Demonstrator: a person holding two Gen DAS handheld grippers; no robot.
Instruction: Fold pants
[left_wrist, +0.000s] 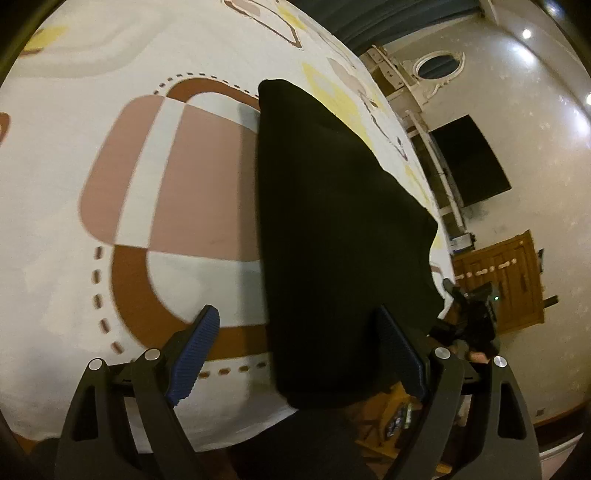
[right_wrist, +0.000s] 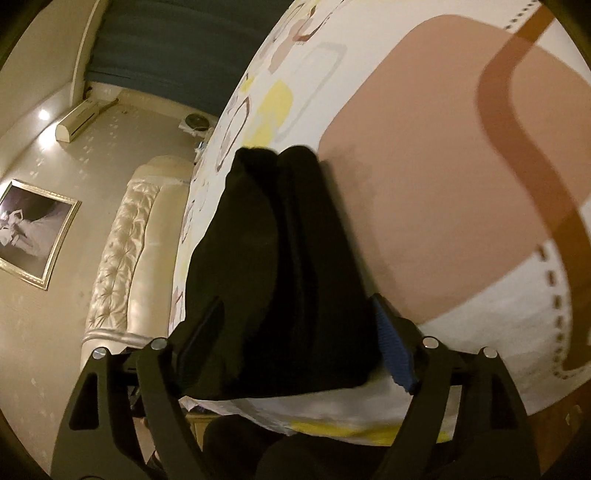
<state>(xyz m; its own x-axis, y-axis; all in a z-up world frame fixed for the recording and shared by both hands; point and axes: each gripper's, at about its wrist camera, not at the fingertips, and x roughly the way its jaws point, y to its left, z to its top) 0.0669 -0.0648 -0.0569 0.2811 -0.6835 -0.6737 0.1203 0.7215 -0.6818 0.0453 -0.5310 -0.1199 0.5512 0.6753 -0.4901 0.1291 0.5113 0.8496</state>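
Lying on the bed with its white sheet printed in pink, brown and yellow shapes (left_wrist: 66, 206), the black fabric pants (left_wrist: 332, 229) form one long narrow bundle near the bed's edge. Long axis runs away from both cameras toward the far part of the sheet; the near end sits at the edge closest to the person.

Left tongs (left_wrist: 295, 354): jaws wide, blue ribbed pads (left_wrist: 195, 354) apart. The near end of the pants lies between them, up against the right-hand pad; the other pad is clear of the cloth, nothing clamped.

Right tongs (right_wrist: 295, 343): jaws wide too, straddling the same near end in the right wrist view, pants (right_wrist: 280, 266) between the fingers but not pinched as far as visible. The pad on the picture's left is half hidden against the dark cloth.

Judgement: both hands sit at the same end, about equally near; the pants run straight ahead from each. A next fold would likely mean gripping this near end and carrying it along that axis toward the far end.

Beyond the pants: cream tufted headboard (right_wrist: 122, 251), framed picture (right_wrist: 33, 232) on the wall.
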